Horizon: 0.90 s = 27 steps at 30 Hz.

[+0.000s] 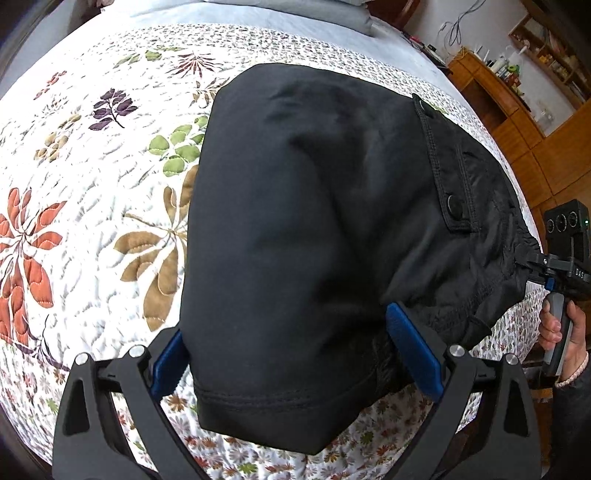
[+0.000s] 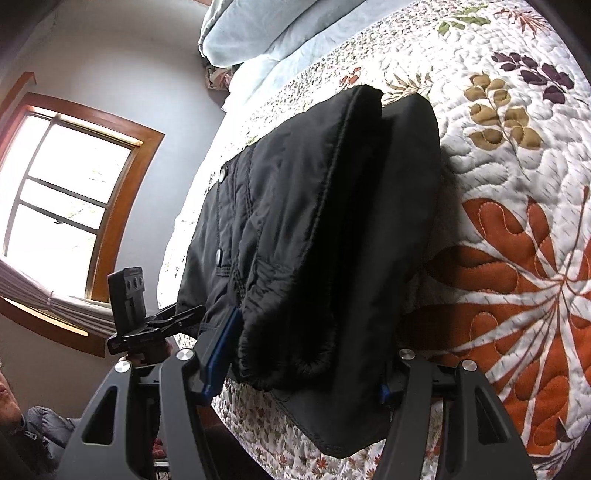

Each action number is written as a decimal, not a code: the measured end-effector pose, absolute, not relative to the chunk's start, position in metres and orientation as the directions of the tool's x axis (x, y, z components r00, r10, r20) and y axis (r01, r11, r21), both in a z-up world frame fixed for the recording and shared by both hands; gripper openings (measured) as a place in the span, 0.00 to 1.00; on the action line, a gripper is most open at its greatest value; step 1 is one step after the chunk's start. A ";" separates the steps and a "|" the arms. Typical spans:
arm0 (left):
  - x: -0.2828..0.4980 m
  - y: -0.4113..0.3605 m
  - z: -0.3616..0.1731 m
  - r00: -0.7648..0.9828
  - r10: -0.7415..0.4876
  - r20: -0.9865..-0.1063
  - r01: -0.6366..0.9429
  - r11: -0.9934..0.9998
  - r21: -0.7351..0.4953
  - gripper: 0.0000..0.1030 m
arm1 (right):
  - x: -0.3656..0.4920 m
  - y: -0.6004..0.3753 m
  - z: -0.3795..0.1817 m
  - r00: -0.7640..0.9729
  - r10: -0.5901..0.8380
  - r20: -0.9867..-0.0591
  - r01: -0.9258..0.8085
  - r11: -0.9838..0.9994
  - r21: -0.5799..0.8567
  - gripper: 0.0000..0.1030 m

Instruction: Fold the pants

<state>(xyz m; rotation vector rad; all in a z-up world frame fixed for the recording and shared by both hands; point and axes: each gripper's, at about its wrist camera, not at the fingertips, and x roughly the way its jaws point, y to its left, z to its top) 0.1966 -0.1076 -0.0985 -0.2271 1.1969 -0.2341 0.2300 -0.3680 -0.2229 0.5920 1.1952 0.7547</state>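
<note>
So we've got the black pants [image 1: 295, 221] folded over into a thick bundle on the bed, lying on the floral quilt [image 1: 92, 192], with one end hanging a bit past the quilt's near edge toward us.

Our left gripper [image 1: 295, 354] has its blue pads [image 1: 413, 347] on either side of the hem end of the bundle, and the fabric fills the whole gap between them. The pads look pressed into the cloth, so we'd call that a hold on a fat stack of layers rather than jaws just standing wide.

Our right gripper [image 2: 299, 373] is at the other end. In the right wrist view its left blue pad [image 2: 218, 354] sits against the gathered elastic waistband [image 2: 288, 354], while the other pad is mostly hidden behind the fabric. The jaws are spread about midway, and the bunched waist end sits between them, so it looks like a grip there too.

From the left wrist view we can see the right gripper [image 1: 532, 258] at the far right edge, pinching the crinkled waist, with a hand [image 1: 561, 328] around its handle. A pocket flap with two snap buttons [image 1: 456, 206] faces up near that end.

Around the scene there are pale blue pillows [image 2: 251, 33] at the head of the bed, a wood-framed window [image 2: 70, 199] on the wall, and wooden shelving [image 1: 517, 110] off to the side.
</note>
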 end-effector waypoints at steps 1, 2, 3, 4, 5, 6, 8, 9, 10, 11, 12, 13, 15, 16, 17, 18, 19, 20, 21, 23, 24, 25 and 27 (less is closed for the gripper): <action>0.198 -0.106 -0.099 0.349 -0.296 -0.889 0.058 0.954 -0.295 0.94 | 0.231 -0.368 -0.222 0.182 0.778 -0.602 -0.201 0.629 0.751 0.59; 0.200 -0.106 -0.099 0.350 -0.295 -0.889 0.057 0.954 -0.294 0.94 | 0.231 -0.366 -0.221 0.182 0.773 -0.607 -0.198 0.634 0.748 0.59; 0.201 -0.118 -0.102 0.351 -0.292 -0.889 0.057 0.955 -0.292 0.94 | 0.231 -0.364 -0.220 0.183 0.771 -0.611 -0.199 0.637 0.745 0.59; 0.203 -0.118 -0.102 0.352 -0.291 -0.890 0.057 0.955 -0.290 0.94 | 0.231 -0.364 -0.220 0.185 0.767 -0.615 -0.201 0.642 0.740 0.59; 0.205 -0.117 -0.103 0.351 -0.292 -0.890 0.057 0.955 -0.290 0.95 | 0.231 -0.362 -0.219 0.186 0.763 -0.619 -0.200 0.647 0.736 0.59; 0.208 -0.115 -0.103 0.350 -0.292 -0.890 0.057 0.955 -0.291 0.95 | 0.230 -0.362 -0.218 0.187 0.761 -0.621 -0.199 0.649 0.735 0.59; 0.212 -0.111 -0.102 0.351 -0.295 -0.889 0.058 0.954 -0.293 0.95 | 0.227 -0.363 -0.219 0.188 0.756 -0.627 -0.197 0.655 0.730 0.59; 0.212 -0.111 -0.103 0.351 -0.297 -0.888 0.060 0.954 -0.295 0.96 | 0.226 -0.364 -0.219 0.188 0.753 -0.630 -0.197 0.657 0.727 0.59; 0.212 -0.111 -0.104 0.353 -0.300 -0.886 0.065 0.953 -0.297 0.96 | 0.224 -0.364 -0.220 0.188 0.752 -0.632 -0.195 0.659 0.727 0.59; 0.212 -0.111 -0.104 0.357 -0.302 -0.884 0.069 0.952 -0.298 0.96 | 0.222 -0.367 -0.221 0.188 0.752 -0.632 -0.189 0.659 0.728 0.59; 0.211 -0.112 -0.104 0.360 -0.303 -0.882 0.071 0.952 -0.298 0.97 | 0.219 -0.366 -0.221 0.189 0.752 -0.632 -0.185 0.659 0.729 0.59; 0.210 -0.113 -0.105 0.363 -0.304 -0.881 0.072 0.952 -0.299 0.97 | 0.218 -0.367 -0.221 0.190 0.752 -0.631 -0.182 0.659 0.730 0.60; 0.209 -0.114 -0.105 0.366 -0.305 -0.879 0.073 0.951 -0.300 0.97 | 0.215 -0.371 -0.223 0.192 0.754 -0.629 -0.169 0.656 0.735 0.60; 0.209 -0.114 -0.105 0.367 -0.305 -0.879 0.073 0.951 -0.300 0.97 | 0.215 -0.372 -0.223 0.191 0.755 -0.628 -0.165 0.655 0.737 0.61; 0.208 -0.113 -0.105 0.366 -0.305 -0.879 0.073 0.951 -0.300 0.97 | 0.214 -0.373 -0.224 0.190 0.755 -0.627 -0.163 0.655 0.738 0.61; 0.207 -0.113 -0.106 0.365 -0.305 -0.880 0.073 0.951 -0.300 0.97 | 0.213 -0.374 -0.224 0.189 0.755 -0.628 -0.159 0.654 0.739 0.62; 0.208 -0.113 -0.106 0.363 -0.306 -0.880 0.073 0.951 -0.300 0.97 | 0.214 -0.375 -0.224 0.187 0.754 -0.629 -0.156 0.655 0.739 0.65; 0.207 -0.112 -0.107 0.362 -0.306 -0.881 0.073 0.951 -0.300 0.97 | 0.214 -0.376 -0.225 0.184 0.754 -0.631 -0.147 0.656 0.741 0.66; 0.207 -0.112 -0.108 0.361 -0.306 -0.881 0.074 0.951 -0.300 0.97 | 0.215 -0.376 -0.226 0.183 0.754 -0.630 -0.141 0.655 0.742 0.69; 0.205 -0.112 -0.109 0.360 -0.309 -0.880 0.075 0.950 -0.303 0.97 | 0.214 -0.380 -0.226 0.187 0.748 -0.636 -0.129 0.661 0.739 0.73; 0.205 -0.112 -0.109 0.360 -0.311 -0.880 0.077 0.949 -0.304 0.98 | 0.214 -0.383 -0.225 0.193 0.746 -0.637 -0.119 0.662 0.740 0.74; 0.204 -0.111 -0.109 0.360 -0.313 -0.879 0.078 0.949 -0.306 0.98 | 0.213 -0.386 -0.224 0.200 0.747 -0.634 -0.111 0.660 0.743 0.75; 0.204 -0.111 -0.110 0.358 -0.314 -0.879 0.077 0.948 -0.308 0.98 | 0.210 -0.397 -0.221 0.232 0.741 -0.630 -0.088 0.661 0.745 0.75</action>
